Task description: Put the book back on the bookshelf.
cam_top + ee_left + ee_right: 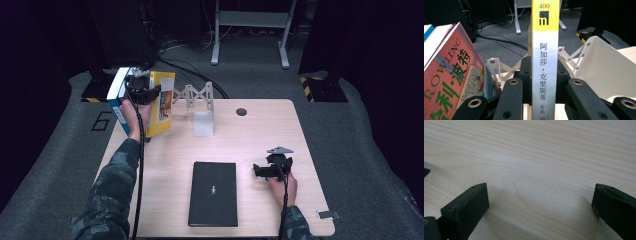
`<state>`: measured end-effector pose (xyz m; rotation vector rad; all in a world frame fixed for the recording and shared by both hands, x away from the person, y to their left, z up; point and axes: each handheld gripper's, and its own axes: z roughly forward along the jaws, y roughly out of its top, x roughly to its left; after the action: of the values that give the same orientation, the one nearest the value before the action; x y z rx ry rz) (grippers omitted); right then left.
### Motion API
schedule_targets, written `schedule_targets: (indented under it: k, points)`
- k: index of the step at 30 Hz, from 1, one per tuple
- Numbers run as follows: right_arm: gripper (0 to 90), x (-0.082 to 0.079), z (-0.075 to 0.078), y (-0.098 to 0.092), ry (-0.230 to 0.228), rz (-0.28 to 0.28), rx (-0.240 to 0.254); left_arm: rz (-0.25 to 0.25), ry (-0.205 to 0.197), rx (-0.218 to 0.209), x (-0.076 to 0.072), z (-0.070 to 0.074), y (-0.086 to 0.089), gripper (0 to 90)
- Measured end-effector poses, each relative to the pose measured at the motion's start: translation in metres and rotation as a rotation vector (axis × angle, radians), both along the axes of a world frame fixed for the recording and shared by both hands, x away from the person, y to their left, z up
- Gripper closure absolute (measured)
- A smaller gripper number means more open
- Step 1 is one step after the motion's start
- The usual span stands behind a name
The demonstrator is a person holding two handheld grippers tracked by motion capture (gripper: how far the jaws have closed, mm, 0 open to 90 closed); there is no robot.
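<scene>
- The yellow-and-white book [545, 55] stood upright, spine clamped between the jaws of the left tongs [545, 82], at the table's [250, 135] far left corner.
- A red book [451, 75] leaned just beside it; a white folding rack [599, 72] stood behind.
- The right tongs [540, 202] gaped wide over bare table, right of a black notebook [213, 193].

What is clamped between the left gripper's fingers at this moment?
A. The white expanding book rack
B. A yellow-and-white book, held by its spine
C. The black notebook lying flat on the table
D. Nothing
B: in the left gripper view, the left gripper has its fingers pressed on both sides of the yellow-and-white book.
</scene>
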<state>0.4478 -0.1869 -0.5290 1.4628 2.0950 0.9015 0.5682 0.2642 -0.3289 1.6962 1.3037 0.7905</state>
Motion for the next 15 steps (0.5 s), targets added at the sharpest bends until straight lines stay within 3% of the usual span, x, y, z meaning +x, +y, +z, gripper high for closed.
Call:
schedule_targets:
  k: [6, 7, 15]
  points:
    - [0.5, 0.000, 0.000, 0.000, -0.003, 0.000, 0.001, 0.013, -0.018, -0.001, 0.013, -0.005, -0.007, 75.0]
    - [0.6, 0.000, 0.000, 0.000, -0.002, 0.001, 0.001, 0.014, -0.020, 0.022, 0.016, -0.007, -0.008, 74.9]
    - [1.0, 0.000, 0.000, 0.000, -0.009, 0.005, 0.001, 0.022, -0.023, 0.011, 0.024, -0.020, -0.015, 74.9]
